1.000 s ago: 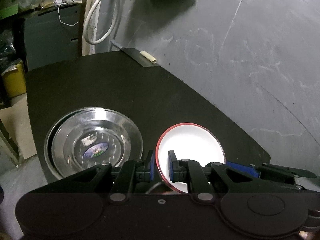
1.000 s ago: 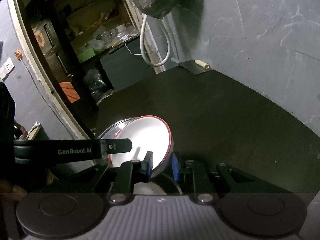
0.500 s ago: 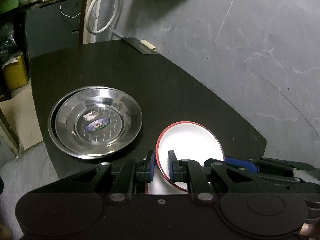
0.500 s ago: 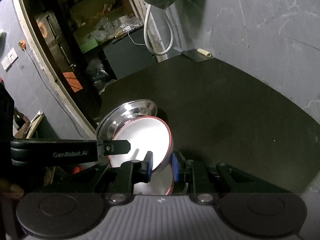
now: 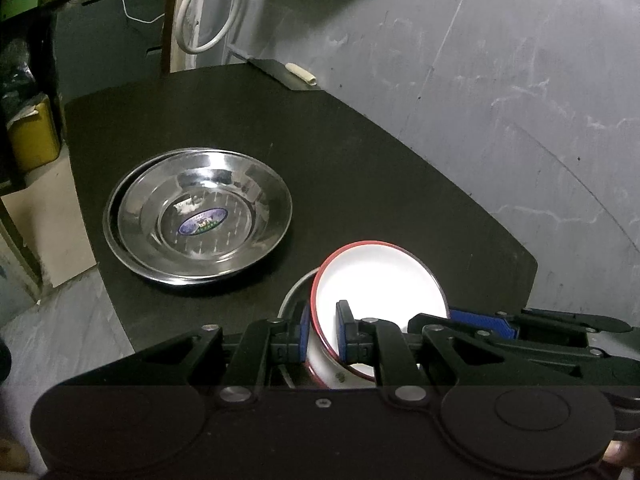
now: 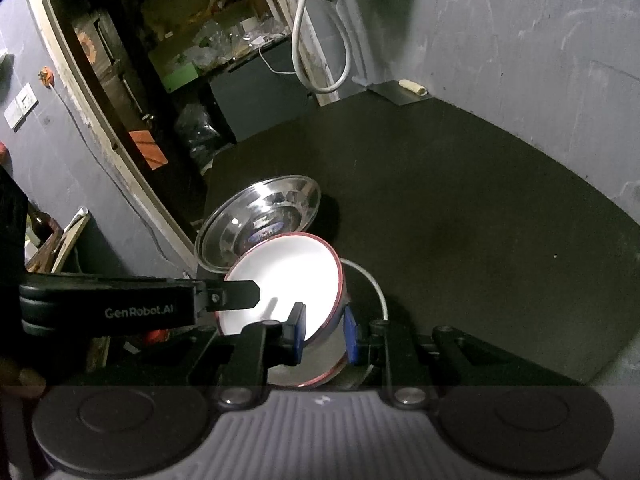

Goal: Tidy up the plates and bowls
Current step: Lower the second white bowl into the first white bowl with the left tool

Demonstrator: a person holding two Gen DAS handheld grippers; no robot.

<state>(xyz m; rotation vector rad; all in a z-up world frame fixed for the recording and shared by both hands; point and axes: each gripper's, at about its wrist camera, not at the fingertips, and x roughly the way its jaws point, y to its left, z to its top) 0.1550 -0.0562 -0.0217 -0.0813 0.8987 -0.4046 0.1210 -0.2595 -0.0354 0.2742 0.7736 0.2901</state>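
Observation:
A white bowl with a red rim (image 5: 380, 280) is held tilted above the black table (image 5: 360, 160). My left gripper (image 5: 323, 334) is shut on its near rim. My right gripper (image 6: 323, 334) is shut on the opposite rim of the same bowl (image 6: 288, 276). Under the bowl I see a second red-rimmed white dish (image 6: 304, 364) and a pale plate edge (image 6: 376, 284). Two nested steel plates (image 5: 200, 216) lie on the table to the left; they also show in the right wrist view (image 6: 260, 220), behind the bowl.
A grey wall (image 5: 500, 60) runs along the table's far and right side. A small pale roll on a dark sheet (image 5: 302, 74) sits at the far corner. The table's left edge drops to the floor, with a yellow can (image 5: 34, 136) and clutter beyond.
Both grippers have lifted and drawn back with the bowl. The steel plates now lie farther away, and the dish and plate edge under the bowl have come into view.

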